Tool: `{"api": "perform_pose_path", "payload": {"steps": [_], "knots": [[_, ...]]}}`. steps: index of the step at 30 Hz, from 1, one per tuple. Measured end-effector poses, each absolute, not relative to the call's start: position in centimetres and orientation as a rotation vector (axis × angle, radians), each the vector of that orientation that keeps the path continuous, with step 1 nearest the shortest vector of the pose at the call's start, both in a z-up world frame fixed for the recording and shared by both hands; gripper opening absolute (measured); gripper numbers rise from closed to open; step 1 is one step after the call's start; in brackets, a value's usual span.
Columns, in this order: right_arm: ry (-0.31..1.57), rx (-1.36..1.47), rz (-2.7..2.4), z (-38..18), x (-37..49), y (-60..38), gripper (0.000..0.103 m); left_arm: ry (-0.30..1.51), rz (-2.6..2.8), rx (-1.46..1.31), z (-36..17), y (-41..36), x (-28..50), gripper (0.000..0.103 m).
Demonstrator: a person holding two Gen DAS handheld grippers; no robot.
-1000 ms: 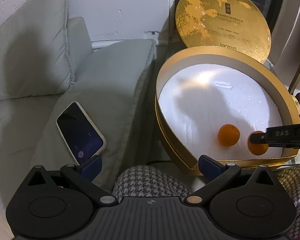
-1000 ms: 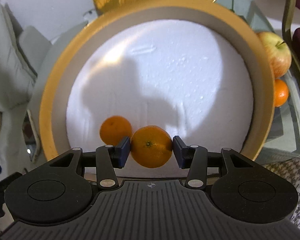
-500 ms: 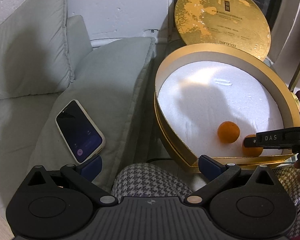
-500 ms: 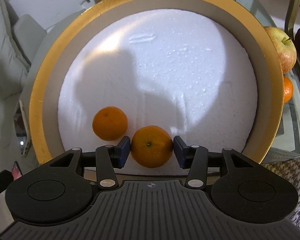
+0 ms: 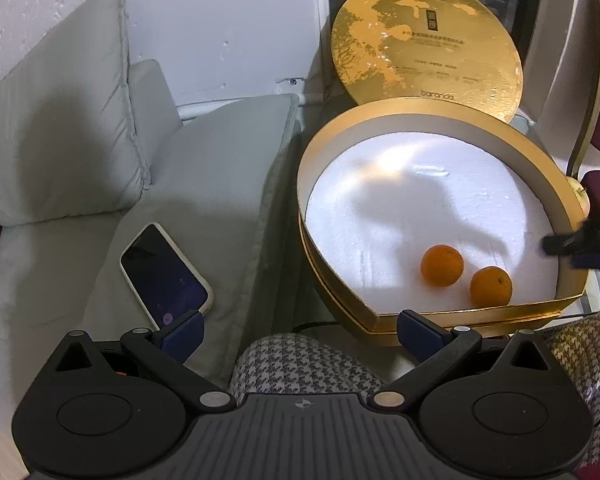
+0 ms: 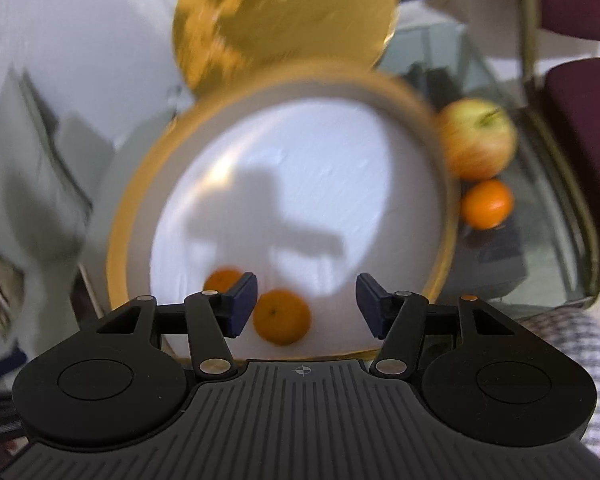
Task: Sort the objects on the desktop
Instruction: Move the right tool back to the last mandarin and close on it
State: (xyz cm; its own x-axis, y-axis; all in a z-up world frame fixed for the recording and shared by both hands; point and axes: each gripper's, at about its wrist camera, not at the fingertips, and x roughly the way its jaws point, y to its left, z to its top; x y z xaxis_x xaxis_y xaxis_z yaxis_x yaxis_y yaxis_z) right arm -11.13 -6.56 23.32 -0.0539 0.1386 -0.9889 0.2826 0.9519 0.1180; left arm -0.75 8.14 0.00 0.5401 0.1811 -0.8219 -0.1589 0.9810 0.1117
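A round gold box (image 5: 384, 114) with a white foam floor holds two oranges near its front rim: one (image 5: 441, 265) on the left, one (image 5: 491, 286) on the right. In the blurred right wrist view the same pair shows as the right orange (image 6: 282, 317) and the left orange (image 6: 224, 280), partly behind a finger. My right gripper (image 6: 306, 306) is open above the box front, and the right orange lies loose below it. My left gripper (image 5: 298, 330) stands open and empty over a houndstooth knee. An apple (image 6: 476, 144) and a third orange (image 6: 487, 204) rest outside the box.
The gold lid (image 5: 424, 40) leans upright behind the box. A phone (image 5: 164, 276) lies on a grey sofa cushion (image 5: 204, 184) at left. A dark red chair (image 6: 572, 92) stands at right, beside the glass table (image 6: 540, 240).
My right gripper has opened and let go of the orange, which now lies in the box. The gripper has lifted and pulled back fast. The left gripper has barely moved.
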Motion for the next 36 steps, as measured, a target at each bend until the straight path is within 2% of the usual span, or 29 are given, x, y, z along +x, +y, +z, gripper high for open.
{"api": "perform_pose_path", "payload": {"steps": [5, 9, 19, 25, 36], "knots": [[1.51, 0.406, -0.232, 27.0, -11.7, -11.4, 0.063, 0.964, 0.186, 0.061, 0.8, 6.5, -0.4, 0.102], [1.492, 0.423, -0.309, 27.6, -13.4, -14.3, 0.063, 0.958, 0.133, 0.115, 1.2, 3.9, 0.1, 0.102], [1.518, 0.575, -0.442, 24.4, -17.6, -18.6, 0.062, 0.991, -0.005, 0.292, -0.1, -2.3, 1.4, 0.102], [1.457, 0.635, -0.499, 21.5, -16.1, -21.2, 0.062, 1.008, 0.015, 0.312, -0.5, -2.8, 3.0, 0.102], [1.476, 0.647, -0.557, 16.2, -14.4, -22.8, 0.061, 1.058, 0.031, 0.325, -1.6, -2.8, 5.1, 0.102]]}}
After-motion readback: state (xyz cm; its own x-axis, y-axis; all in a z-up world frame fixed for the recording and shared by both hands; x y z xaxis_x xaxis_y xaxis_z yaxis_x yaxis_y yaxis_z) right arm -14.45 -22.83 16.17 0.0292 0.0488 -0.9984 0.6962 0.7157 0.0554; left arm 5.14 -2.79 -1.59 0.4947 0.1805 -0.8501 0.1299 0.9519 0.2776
